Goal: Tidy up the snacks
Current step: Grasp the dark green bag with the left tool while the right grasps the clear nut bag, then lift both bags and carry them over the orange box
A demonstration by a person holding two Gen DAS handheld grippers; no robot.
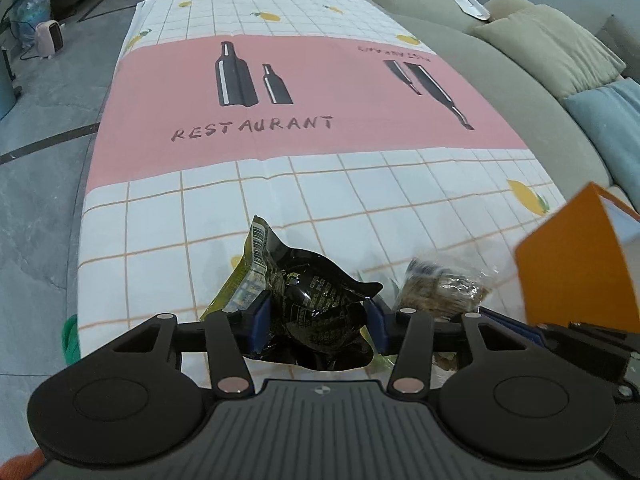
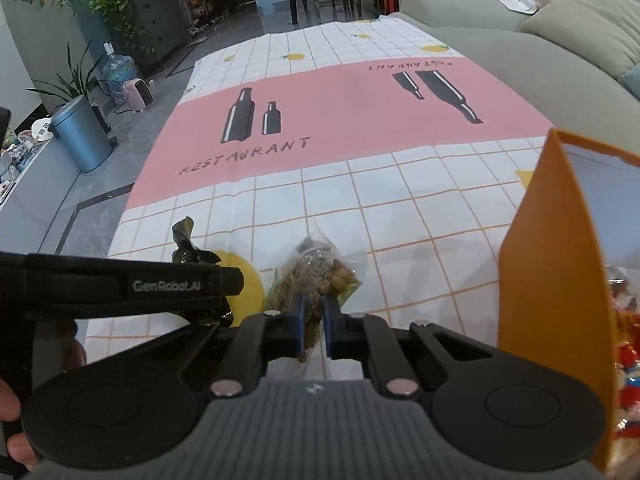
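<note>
Holding two packets near table's (image 1: 160, 240) near edge: left gripper (image 1: 318, 322) pinches dark packet (image 1: 316, 296), right gripper (image 2: 314, 326) pinches clear bag (image 2: 316, 272); orange box (image 2: 556, 280), some snacks inside, awaits both.

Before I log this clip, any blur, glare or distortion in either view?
Left wrist: clear snack bag and orange box smeared by motion blur, glare on the black packet, fisheye bows the tablecloth edges. Right wrist: mostly sharp, clear bag slightly soft, same bowing, dim even light.
</note>
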